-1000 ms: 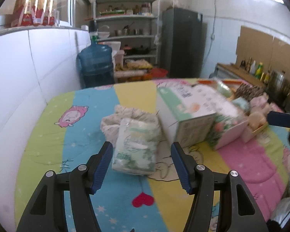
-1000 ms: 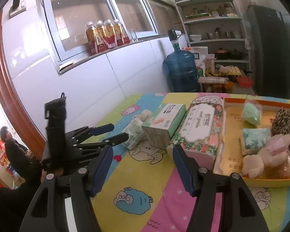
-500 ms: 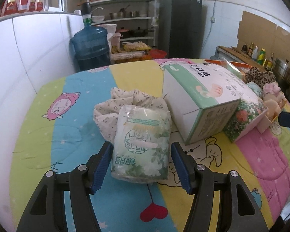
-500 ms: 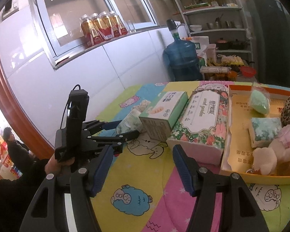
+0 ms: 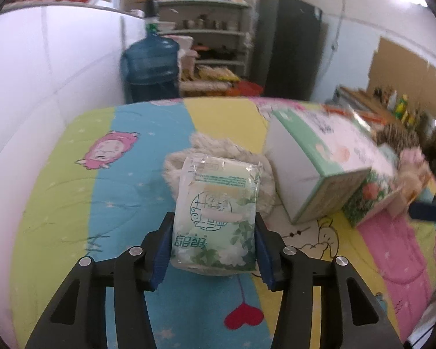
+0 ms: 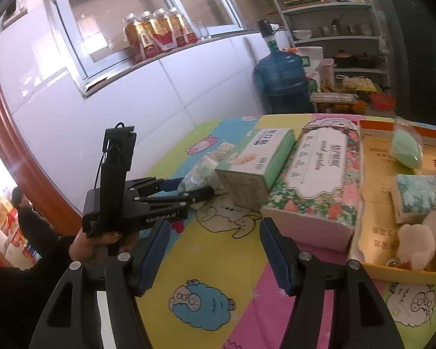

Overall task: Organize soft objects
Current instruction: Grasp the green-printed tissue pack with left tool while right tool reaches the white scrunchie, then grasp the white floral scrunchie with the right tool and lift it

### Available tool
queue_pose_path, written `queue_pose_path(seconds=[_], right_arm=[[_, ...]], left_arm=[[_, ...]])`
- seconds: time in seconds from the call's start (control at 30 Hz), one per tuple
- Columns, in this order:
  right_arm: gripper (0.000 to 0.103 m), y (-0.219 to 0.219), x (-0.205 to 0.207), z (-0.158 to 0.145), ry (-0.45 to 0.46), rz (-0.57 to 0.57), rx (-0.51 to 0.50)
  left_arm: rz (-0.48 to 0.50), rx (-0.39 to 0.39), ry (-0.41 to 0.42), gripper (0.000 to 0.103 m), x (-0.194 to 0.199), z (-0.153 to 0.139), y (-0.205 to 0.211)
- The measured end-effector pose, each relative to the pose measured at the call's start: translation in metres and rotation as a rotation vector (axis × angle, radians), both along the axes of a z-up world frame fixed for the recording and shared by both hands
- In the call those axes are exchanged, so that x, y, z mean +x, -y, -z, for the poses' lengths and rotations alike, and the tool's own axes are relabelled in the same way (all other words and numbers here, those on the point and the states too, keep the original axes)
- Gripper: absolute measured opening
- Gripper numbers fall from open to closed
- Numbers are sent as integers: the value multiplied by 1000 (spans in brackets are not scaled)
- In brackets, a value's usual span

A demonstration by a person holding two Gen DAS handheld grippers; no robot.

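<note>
Grasp step: my left gripper (image 5: 213, 247) fingers are closing around the tissue pack (image 5: 216, 215); right gripper (image 6: 215, 257) fingers apart, empty. Next: lift toward the tray (image 6: 372, 180) at three o'clock.

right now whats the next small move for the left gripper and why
Probably finish the squeeze, then lift. The left gripper has the tissue pack between its closing jaws, pads at its sides. The pack lies on a cloth bundle outside the orange tray, where other soft things already sit.
</note>
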State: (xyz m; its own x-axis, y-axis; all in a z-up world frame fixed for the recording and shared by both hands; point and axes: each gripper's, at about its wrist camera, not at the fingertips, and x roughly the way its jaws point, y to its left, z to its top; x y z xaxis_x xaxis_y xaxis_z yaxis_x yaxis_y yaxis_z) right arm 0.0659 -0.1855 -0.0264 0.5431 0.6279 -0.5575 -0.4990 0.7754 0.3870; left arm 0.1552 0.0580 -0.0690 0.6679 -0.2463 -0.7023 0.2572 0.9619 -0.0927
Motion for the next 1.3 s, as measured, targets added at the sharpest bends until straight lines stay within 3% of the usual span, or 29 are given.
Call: queue_pose_path(seconds=[0.07,0.2,0.4,0.53,0.6,0.7,0.8,1.17,1.23,1.27,1.3], right_arm=[[64,-6,-1,0,0,-37,8],[64,-31,2,0,1,-104,3],[64,-83,23,-2,11,-181,-59],[63,-111,50,-2,17,-173,-91],[51,-122,69,5,-20,-133,-93],[45,-140,90,16,-29,-59,-179],[45,-158,98,25,0,-18,-296],[45,-187,128,53,-37,69,-457],[32,-188,127,52,-23,88,-470],[12,-185,127,51,-23,103,-464],[8,-182,126,51,-33,105,-439]], left_arm=[[-56,-26,29,51,-5,-7,-14],[-228,3,80,51,-3,-13,-39],[-380,48,147,51,-6,-15,-64],[-410,-43,189,51,-12,-19,-86],[-416,-73,194,51,-13,-18,-92],[-407,-107,210,51,-14,-18,-92],[-394,-121,225,51,-14,-18,-92],[-374,-166,237,51,-17,-16,-97],[-373,-171,240,51,-19,-15,-98],[-372,-174,243,51,-20,-15,-97],[-371,-179,246,51,-22,-14,-99]])
